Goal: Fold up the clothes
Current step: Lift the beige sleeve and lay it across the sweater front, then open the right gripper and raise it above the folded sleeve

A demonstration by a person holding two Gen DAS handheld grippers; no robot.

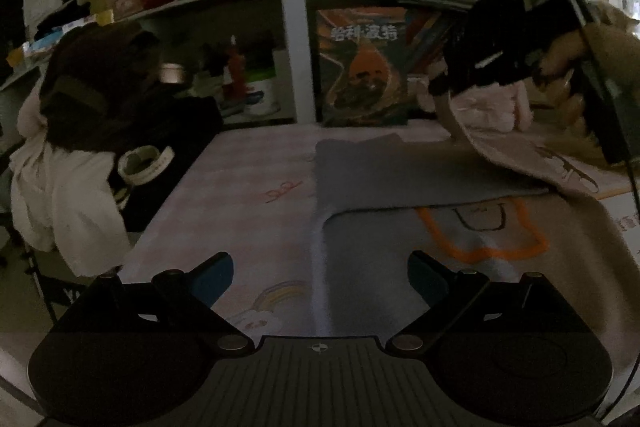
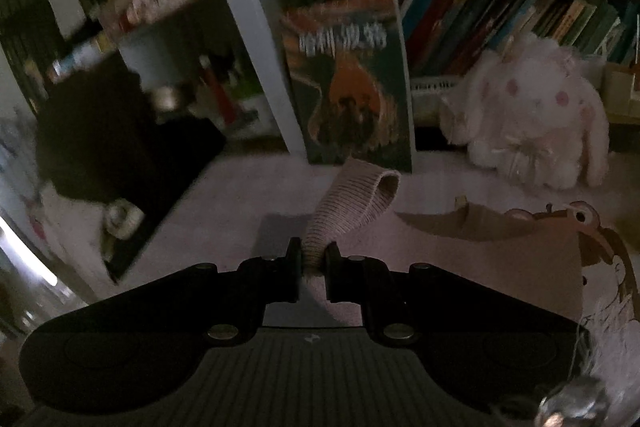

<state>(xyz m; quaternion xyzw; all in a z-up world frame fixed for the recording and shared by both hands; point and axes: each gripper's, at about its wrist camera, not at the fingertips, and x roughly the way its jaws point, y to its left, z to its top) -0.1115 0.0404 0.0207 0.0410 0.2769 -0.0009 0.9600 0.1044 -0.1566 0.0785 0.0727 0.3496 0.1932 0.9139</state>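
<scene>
Ribbed beige cuff point(image 2: 352, 203) pinched in right hand-held gripper point(image 2: 313, 261); left hand-held gripper point(image 1: 320, 279) spread.

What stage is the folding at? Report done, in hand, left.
Done: little; the beige sweater lies mostly spread on the table.
In hand: the right hand-held gripper is shut on the sweater's ribbed cuff, held lifted above the table.
Left: the left hand-held gripper is open and empty; the sleeve isn't yet laid across the body, and no finished fold is visible.
</scene>
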